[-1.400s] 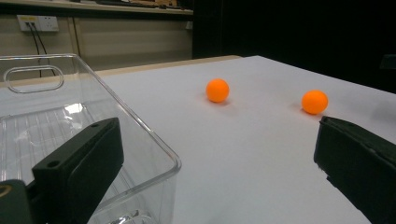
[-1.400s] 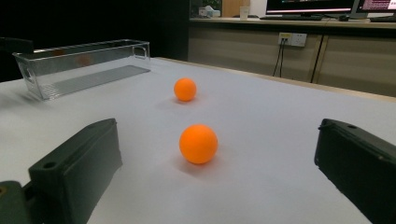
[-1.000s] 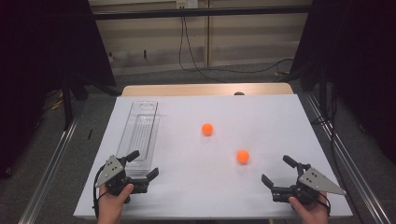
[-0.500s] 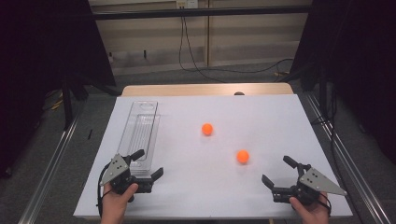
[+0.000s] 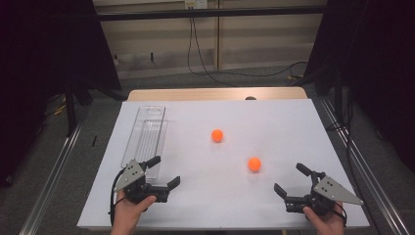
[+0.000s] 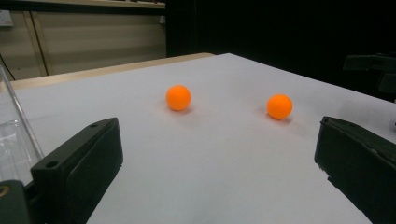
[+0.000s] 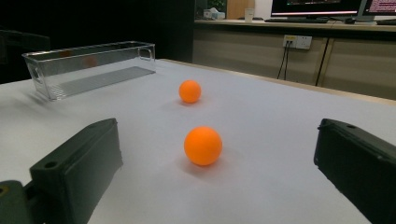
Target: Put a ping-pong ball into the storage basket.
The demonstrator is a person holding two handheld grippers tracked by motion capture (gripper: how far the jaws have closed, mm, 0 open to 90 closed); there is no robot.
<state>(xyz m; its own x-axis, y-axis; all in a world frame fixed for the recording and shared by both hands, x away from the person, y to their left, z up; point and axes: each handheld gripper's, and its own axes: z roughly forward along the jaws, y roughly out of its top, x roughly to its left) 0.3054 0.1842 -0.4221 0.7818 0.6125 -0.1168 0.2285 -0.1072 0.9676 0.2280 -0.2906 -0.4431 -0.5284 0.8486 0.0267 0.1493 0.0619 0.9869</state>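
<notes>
Two orange balls lie on the white table: the far ball (image 5: 217,135) near the middle and the near ball (image 5: 254,164) to its right. My left gripper (image 5: 166,170) is open at the front left, beside the near end of a clear plastic tray (image 5: 131,142). Over at the front right, my right gripper (image 5: 288,177) also stands open, a short way in front of the near ball. In the left gripper view both balls (image 6: 178,97) (image 6: 279,106) lie ahead between the jaws. The right gripper view has the near ball (image 7: 202,145) close and the far ball (image 7: 190,91) beyond it.
The long clear tray (image 7: 88,65) is empty and runs along the table's left side. A wooden strip (image 5: 215,94) borders the table's far edge. Metal rails (image 5: 54,166) run along both sides, with cables on the floor behind.
My left gripper has shifted slightly to the right along the front of the table. The right gripper and both balls have stayed put.
</notes>
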